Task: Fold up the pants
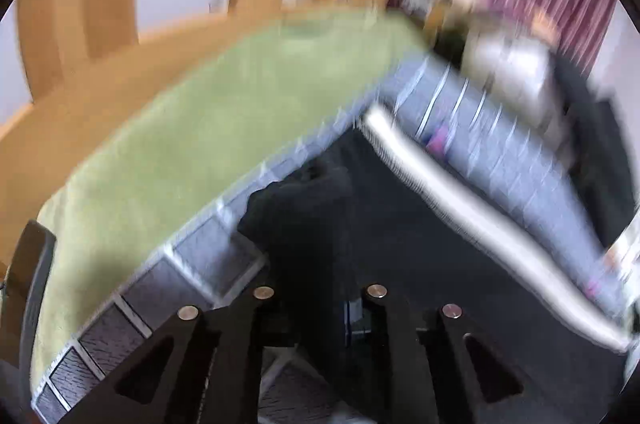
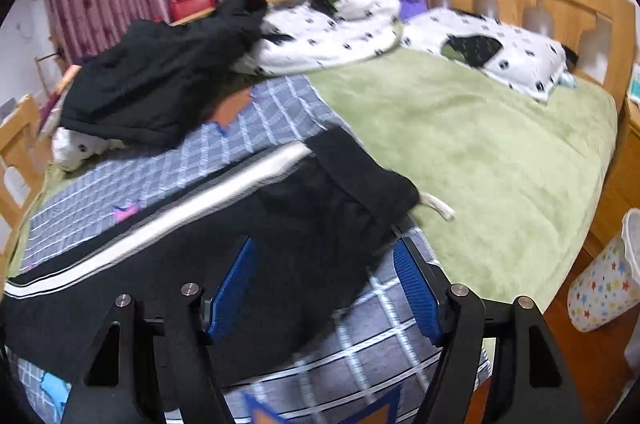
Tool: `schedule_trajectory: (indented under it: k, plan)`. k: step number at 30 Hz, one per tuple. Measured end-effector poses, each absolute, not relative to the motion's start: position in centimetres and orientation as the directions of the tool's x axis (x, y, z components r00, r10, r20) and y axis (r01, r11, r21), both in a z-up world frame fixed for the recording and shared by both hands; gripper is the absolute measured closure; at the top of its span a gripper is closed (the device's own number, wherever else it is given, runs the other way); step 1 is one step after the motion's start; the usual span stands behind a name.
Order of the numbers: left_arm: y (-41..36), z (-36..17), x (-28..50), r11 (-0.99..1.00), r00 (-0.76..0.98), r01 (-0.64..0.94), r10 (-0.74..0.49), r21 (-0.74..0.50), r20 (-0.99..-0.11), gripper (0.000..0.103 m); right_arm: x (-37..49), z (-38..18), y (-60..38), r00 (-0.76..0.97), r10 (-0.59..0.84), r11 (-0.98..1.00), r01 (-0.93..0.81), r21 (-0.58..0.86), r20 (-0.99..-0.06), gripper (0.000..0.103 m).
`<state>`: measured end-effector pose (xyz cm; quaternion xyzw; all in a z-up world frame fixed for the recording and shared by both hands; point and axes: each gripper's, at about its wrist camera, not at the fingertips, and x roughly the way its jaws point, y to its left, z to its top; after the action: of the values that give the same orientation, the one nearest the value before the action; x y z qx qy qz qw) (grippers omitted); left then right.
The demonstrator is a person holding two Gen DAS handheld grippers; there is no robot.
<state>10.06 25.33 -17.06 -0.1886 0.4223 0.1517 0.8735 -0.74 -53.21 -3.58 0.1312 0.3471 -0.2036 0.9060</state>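
- While the black pants (image 2: 248,224) with a white side stripe (image 2: 192,200) lie spread over the checked quilt (image 2: 380,336) on the bed (image 2: 480,152), the right gripper (image 2: 324,288) hangs wide open, blue pads (image 2: 416,288) either side of the hem-like edge, apparently ready to pinch it.
- Toward 11 o'clock a second dark garment (image 2: 160,72) sits heaped, out of the way.
- From the left gripper (image 1: 320,304), black cloth fills the gap between the fingers; blur prevents telling whether it grips.
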Motion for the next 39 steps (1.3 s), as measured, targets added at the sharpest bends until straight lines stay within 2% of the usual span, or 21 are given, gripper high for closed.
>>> schedule_trajectory:
  k: [1,2,3,4,5,9,11,14,17,22,23,26,27,30,31,32,35,37,39]
  plan:
    - [25.2,-17.5,10.0,0.9,0.58,-0.4,0.103,-0.172,-0.808,0.08,-0.8,-2.8,-52.2,0.686,-0.27,0.895,0.437,0.087,-0.675,0.032]
    - [25.0,-17.2,9.4,0.909,0.596,-0.383,0.109,-0.163,-0.796,0.074,-0.8,-2.3,-51.6,0.692,-0.266,0.902,0.424,0.079,-0.671,0.032]
    - [24.8,-16.4,8.4,0.913,0.592,-0.389,0.146,-0.122,-0.793,0.054,-1.0,-1.5,-50.5,0.7,-0.263,0.913,0.403,0.064,-0.664,0.032]
    - [24.6,-15.7,7.8,0.912,0.583,-0.399,0.172,-0.096,-0.794,0.043,-1.1,-0.9,-49.6,0.708,-0.259,0.921,0.387,0.054,-0.658,0.032]
    - [24.3,-14.6,6.8,0.915,0.602,-0.392,0.181,-0.09,-0.778,0.038,-1.2,-0.2,-48.6,0.717,-0.25,0.93,0.364,0.044,-0.65,0.032]
    - [23.5,-10.3,4.1,0.945,0.658,-0.313,0.143,-0.096,-0.739,0.038,-1.3,2.5,-44.0,0.755,-0.22,0.961,0.275,-0.007,-0.618,0.032]
    - [23.0,-7.2,3.2,0.952,0.687,-0.282,0.115,-0.118,-0.718,0.038,-1.1,3.8,-42.1,0.773,-0.212,0.968,0.251,-0.018,-0.598,0.027]
    - [21.8,-1.6,2.0,0.95,0.76,-0.216,0.019,-0.225,-0.649,0.038,0.0,5.8,-38.4,0.804,-0.159,0.983,0.181,-0.018,-0.573,0.027]
    - [19.0,4.1,2.3,0.966,0.785,-0.183,0.033,-0.181,-0.619,0.038,1.4,7.3,-35.0,0.842,-0.115,0.992,0.12,-0.025,-0.528,0.027]
    - [16.1,8.3,3.7,0.971,0.788,-0.147,0.0,-0.188,-0.615,0.038,4.4,8.1,-30.9,0.853,0.032,0.999,-0.015,0.035,-0.521,0.027]
    - [15.8,8.3,4.1,0.97,0.792,-0.153,0.007,-0.188,-0.611,0.037,5.4,7.9,-30.0,0.848,0.055,0.998,-0.036,0.046,-0.527,0.027]
    - [15.5,5.9,6.6,0.966,0.807,-0.167,0.019,-0.197,-0.59,0.025,7.5,7.0,-28.3,0.854,0.055,0.998,-0.057,0.012,-0.517,0.029]
    - [15.5,4.5,7.2,0.969,0.805,-0.162,0.021,-0.185,-0.593,0.025,8.4,6.4,-27.7,0.861,0.058,0.997,-0.071,-0.005,-0.505,0.031]
    - [15.4,0.2,10.4,0.978,0.773,-0.183,0.08,-0.101,-0.629,0.025,11.3,3.9,-26.9,0.856,0.085,0.995,-0.101,-0.003,-0.509,0.045]
    - [15.8,-1.4,11.9,0.977,0.748,-0.2,0.103,-0.074,-0.656,0.025,12.0,3.2,-27.1,0.852,0.079,0.995,-0.098,-0.011,-0.518,0.055]
    - [16.2,-2.8,13.6,0.978,0.718,-0.199,0.105,-0.058,-0.688,0.027,13.6,2.2,-26.8,0.835,0.068,0.994,-0.103,-0.034,-0.546,0.059]
    - [17.4,-5.0,17.3,0.979,0.699,-0.194,0.097,-0.057,-0.708,0.027,17.1,0.4,-26.9,0.802,0.06,0.993,-0.111,-0.049,-0.594,0.06]
    - [18.9,-6.7,19.4,0.968,0.682,-0.245,0.128,-0.06,-0.72,0.028,18.4,-0.7,-27.3,0.79,0.076,0.995,-0.103,-0.01,-0.609,0.059]
    - [20.3,-8.4,20.5,0.958,0.64,-0.273,0.11,-0.091,-0.761,0.029,20.0,-2.4,-27.6,0.764,0.115,0.993,-0.113,0.044,-0.635,0.058]
